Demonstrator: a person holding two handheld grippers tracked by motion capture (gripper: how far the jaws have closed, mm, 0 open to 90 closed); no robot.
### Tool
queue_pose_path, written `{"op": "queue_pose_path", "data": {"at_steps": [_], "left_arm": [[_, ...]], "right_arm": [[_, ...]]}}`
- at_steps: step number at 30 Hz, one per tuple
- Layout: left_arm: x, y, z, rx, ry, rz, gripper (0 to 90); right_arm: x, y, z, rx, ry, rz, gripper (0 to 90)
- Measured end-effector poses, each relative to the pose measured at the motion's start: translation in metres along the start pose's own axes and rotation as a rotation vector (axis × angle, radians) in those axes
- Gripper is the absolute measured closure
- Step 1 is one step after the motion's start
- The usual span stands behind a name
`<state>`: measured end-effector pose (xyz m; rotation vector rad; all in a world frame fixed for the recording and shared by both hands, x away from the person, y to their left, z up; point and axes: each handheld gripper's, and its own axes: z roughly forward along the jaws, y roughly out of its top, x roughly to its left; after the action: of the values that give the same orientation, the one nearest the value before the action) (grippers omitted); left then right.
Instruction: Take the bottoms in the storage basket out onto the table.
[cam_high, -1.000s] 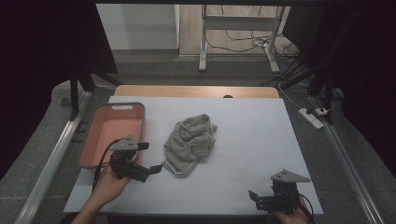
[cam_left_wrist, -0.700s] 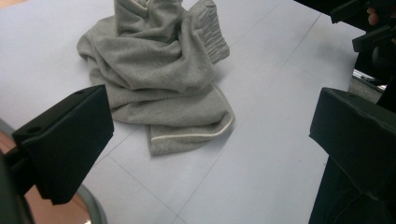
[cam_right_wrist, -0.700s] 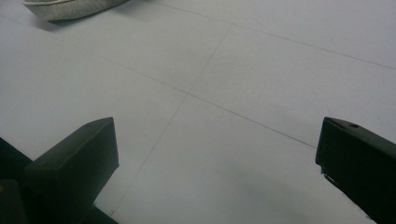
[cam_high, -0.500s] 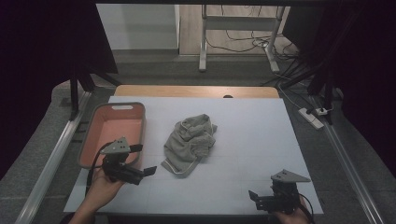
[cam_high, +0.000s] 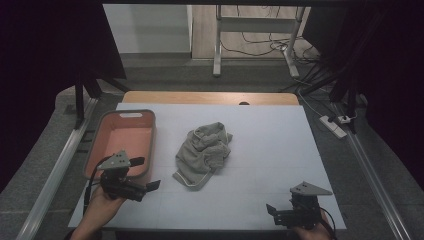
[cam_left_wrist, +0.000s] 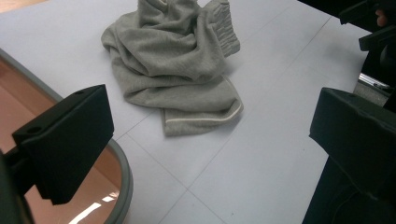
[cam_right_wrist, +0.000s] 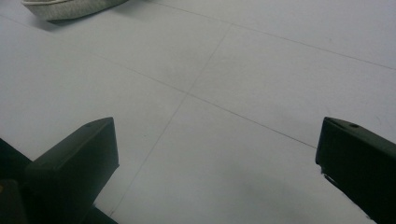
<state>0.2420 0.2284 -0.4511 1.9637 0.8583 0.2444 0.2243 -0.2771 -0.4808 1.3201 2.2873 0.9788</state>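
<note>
A crumpled grey knit garment lay mid-worktop, right of the salmon plastic basket. The left gripper, fingers released and empty, sat near its hem; the right gripper, also spread, rested near-right. A shallow pinch might snag only one loose fold.

One crumpled grey garment, one orange bin, two handheld grippers, left gripper and right gripper, one white desk.
</note>
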Motion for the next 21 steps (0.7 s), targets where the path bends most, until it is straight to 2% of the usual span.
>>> {"op": "queue_pose_path", "data": {"at_steps": [21], "left_arm": [[-0.001, -0.025, -0.025, -0.005, 0.066, -0.050, 0.0]], "right_arm": [[0.000, 0.000, 0.001, 0.005, -0.001, -0.001, 0.0]]}}
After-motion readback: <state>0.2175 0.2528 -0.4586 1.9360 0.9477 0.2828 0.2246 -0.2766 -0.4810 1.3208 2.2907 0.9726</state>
